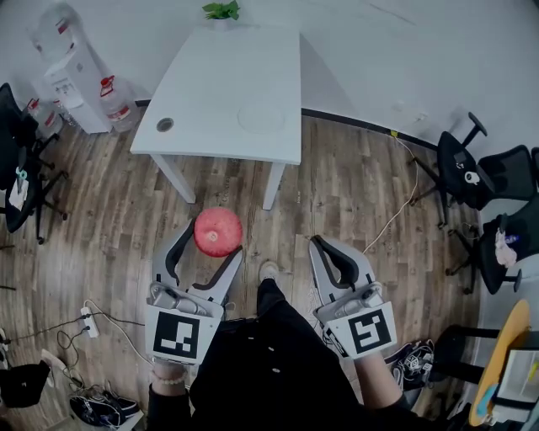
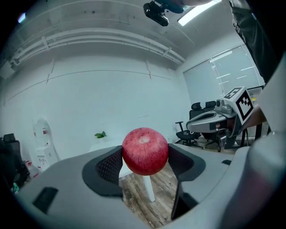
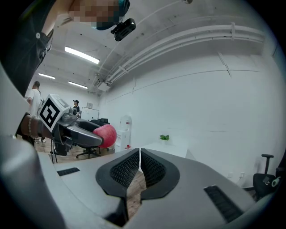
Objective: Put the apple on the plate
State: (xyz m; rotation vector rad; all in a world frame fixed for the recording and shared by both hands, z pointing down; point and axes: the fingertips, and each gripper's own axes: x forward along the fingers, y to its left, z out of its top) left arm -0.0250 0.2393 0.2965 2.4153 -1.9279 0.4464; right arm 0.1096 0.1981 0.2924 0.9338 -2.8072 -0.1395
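A red apple [image 1: 218,231] sits clamped between the black pads of my left gripper [image 1: 210,240], held in the air above the wooden floor. The left gripper view shows the same apple [image 2: 145,151] squeezed between the two pads. A white plate [image 1: 261,117] lies on the white table [image 1: 202,93] ahead, well beyond the apple. My right gripper [image 1: 334,252] hangs to the right of the left one, its pads pressed together on nothing. In the right gripper view the apple [image 3: 105,135] appears at the left, in the other gripper.
A small potted plant [image 1: 221,11] stands at the table's far edge, and a round cable hole [image 1: 165,125] is at its near left corner. A water dispenser [image 1: 76,84] stands at the left wall. Office chairs [image 1: 484,181] are at the right. A power strip [image 1: 87,321] and cables lie on the floor.
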